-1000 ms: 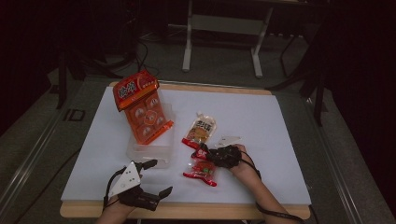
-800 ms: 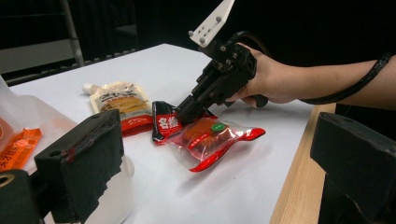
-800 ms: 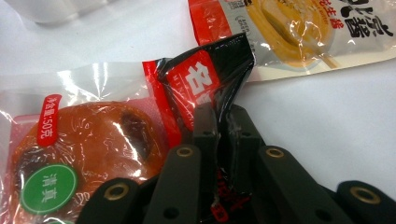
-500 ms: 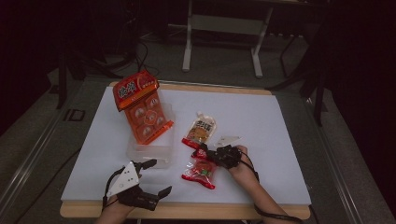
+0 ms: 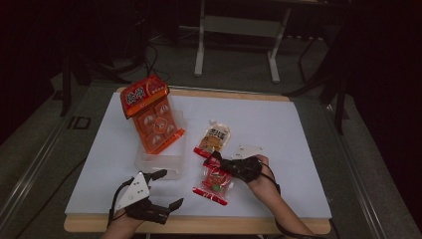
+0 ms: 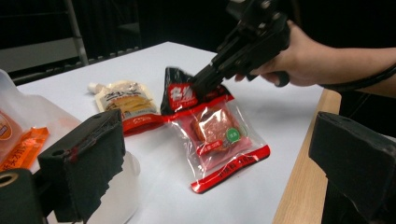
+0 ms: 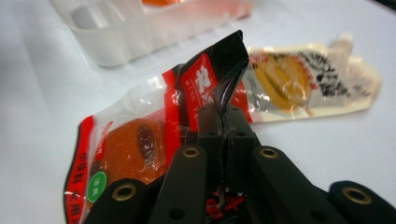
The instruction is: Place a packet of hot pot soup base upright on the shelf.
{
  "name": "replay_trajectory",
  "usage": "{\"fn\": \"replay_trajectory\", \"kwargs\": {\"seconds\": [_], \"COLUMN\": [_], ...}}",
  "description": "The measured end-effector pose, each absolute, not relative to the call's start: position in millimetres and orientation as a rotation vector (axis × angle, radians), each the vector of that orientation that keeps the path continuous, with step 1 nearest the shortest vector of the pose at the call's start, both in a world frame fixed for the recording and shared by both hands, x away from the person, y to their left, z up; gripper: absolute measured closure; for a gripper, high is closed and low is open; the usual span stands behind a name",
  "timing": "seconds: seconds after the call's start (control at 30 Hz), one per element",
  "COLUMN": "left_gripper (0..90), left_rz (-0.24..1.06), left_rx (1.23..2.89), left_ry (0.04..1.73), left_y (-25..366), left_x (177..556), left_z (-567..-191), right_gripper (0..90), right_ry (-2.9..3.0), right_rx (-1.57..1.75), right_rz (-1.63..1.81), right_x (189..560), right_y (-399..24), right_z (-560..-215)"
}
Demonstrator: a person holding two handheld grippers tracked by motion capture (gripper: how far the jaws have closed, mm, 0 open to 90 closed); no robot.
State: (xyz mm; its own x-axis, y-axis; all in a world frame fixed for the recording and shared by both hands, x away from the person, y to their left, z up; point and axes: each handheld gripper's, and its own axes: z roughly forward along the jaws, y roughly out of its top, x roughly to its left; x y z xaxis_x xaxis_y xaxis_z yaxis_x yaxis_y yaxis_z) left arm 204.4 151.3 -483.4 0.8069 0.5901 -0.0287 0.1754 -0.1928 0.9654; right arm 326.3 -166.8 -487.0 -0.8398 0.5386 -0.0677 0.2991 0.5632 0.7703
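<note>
While the right gripper (image 5: 215, 162) pinches the dark upper edge of a red snack packet (image 5: 214, 185), its jaws closed flat on the film, the rest of that packet lies on the white table (image 5: 278, 129) near the front edge, just in front of the person's right hand (image 5: 259, 172). In the right gripper view the gripped corner stands up, creased, above the jaws. The packet looks light and soft: thin clear plastic with a red border, and a flat reddish piece sealed inside. The film seems slippery, so the sealed top seam, where it is held, is probably the surest place to grip; squeezing the middle might crush the contents. A pale yellow pouch (image 5: 215, 138) lies just behind it, their edges touching or nearly so. Further left, an orange multipack (image 5: 152, 117) leans in a clear plastic bin (image 5: 161, 167). The left gripper (image 5: 161, 191) hovers by the front edge, jaws wide apart and empty.
</note>
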Motion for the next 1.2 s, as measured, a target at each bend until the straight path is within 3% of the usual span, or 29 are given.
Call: {"fn": "replay_trajectory", "kwargs": {"seconds": [0.7, 1.2], "left_gripper": [3.8, 4.3], "left_rz": [0.320, 0.285], "left_rx": [1.773, 1.769], "left_ry": [0.613, 0.574], "left_y": [146, 133], "left_x": [209, 229], "left_z": [-464, -434], "right_gripper": [88.2, 88.1], "right_ry": [2.392, 2.371], "right_rx": [0.536, 0.432], "right_rz": [1.265, 1.305], "right_x": [289, 265], "right_y": [-181, -176], "right_z": [-434, -418]}}
